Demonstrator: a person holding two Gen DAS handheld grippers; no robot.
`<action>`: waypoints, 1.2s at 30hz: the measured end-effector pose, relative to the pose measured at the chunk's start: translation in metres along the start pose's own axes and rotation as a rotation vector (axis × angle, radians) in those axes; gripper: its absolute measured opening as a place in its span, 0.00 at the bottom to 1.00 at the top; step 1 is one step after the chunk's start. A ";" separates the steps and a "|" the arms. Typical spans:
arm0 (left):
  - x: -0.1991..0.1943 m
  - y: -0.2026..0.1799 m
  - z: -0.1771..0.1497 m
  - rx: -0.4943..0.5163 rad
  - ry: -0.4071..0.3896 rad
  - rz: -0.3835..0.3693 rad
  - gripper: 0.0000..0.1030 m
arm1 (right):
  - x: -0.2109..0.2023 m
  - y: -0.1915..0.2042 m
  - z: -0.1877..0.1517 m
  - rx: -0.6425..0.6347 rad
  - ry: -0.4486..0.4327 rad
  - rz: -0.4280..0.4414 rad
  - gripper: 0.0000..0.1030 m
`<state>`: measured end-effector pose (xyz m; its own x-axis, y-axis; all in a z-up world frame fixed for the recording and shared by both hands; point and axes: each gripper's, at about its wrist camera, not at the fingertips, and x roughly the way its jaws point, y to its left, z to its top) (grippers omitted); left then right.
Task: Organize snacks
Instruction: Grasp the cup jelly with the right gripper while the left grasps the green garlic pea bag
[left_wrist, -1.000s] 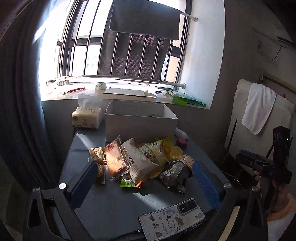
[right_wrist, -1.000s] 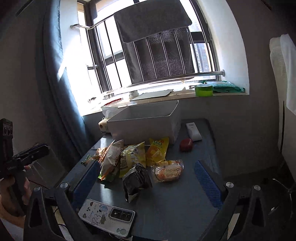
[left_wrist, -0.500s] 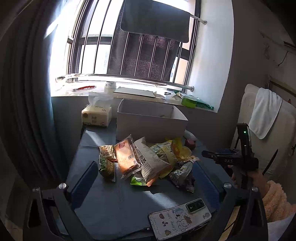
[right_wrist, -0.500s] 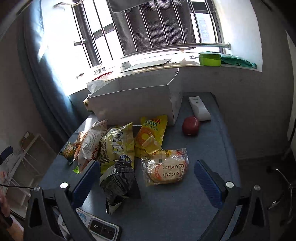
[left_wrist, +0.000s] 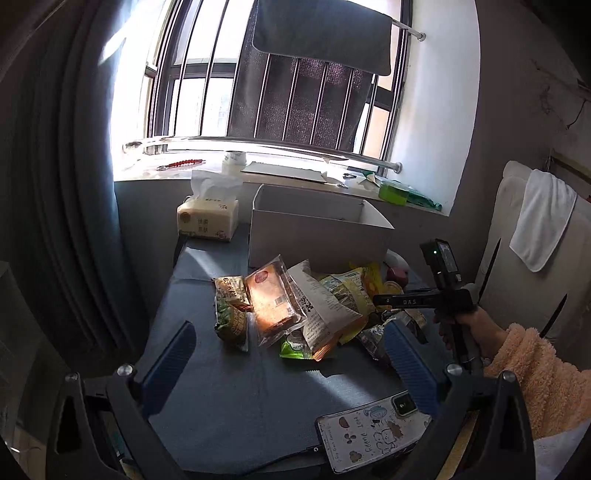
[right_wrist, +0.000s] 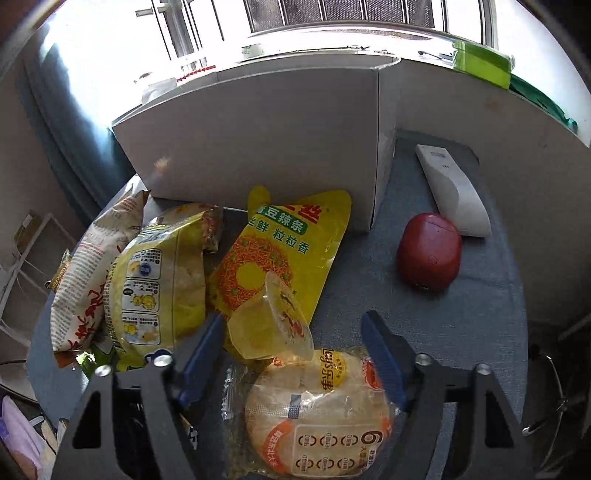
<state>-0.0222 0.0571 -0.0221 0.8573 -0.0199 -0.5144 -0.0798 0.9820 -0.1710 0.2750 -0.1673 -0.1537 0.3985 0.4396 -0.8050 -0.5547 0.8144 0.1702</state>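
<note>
Since the earlier frames the right gripper (right_wrist: 291, 354) has swung down over the snack pile (left_wrist: 295, 306), and its jaws have just been closing, now at a middling gap. Between them lie a round cracker pack (right_wrist: 317, 413) and the lower part of a yellow jelly cup (right_wrist: 267, 326); whether the pads press on either I cannot tell. Beyond sit a yellow spicy-strip bag (right_wrist: 284, 251) and a chip bag (right_wrist: 159, 284), in front of the white box (right_wrist: 258, 140) by the surface's window edge. The left gripper (left_wrist: 291, 363) hangs over the near part of the blue surface (left_wrist: 229, 387), jaws wide with nothing between. A phone (left_wrist: 373, 430) lies at the near edge.
</note>
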 end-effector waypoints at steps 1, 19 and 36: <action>0.000 0.001 0.000 -0.003 0.001 0.001 1.00 | -0.002 0.002 -0.001 -0.013 -0.011 0.011 0.48; 0.113 0.053 -0.001 -0.095 0.221 0.011 1.00 | -0.090 0.012 -0.036 0.018 -0.181 0.109 0.31; 0.201 0.091 -0.012 -0.133 0.408 0.009 0.32 | -0.169 0.031 -0.090 0.148 -0.307 0.219 0.31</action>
<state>0.1363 0.1399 -0.1512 0.5866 -0.1099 -0.8024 -0.1746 0.9503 -0.2578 0.1248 -0.2505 -0.0638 0.4946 0.6835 -0.5368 -0.5485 0.7246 0.4173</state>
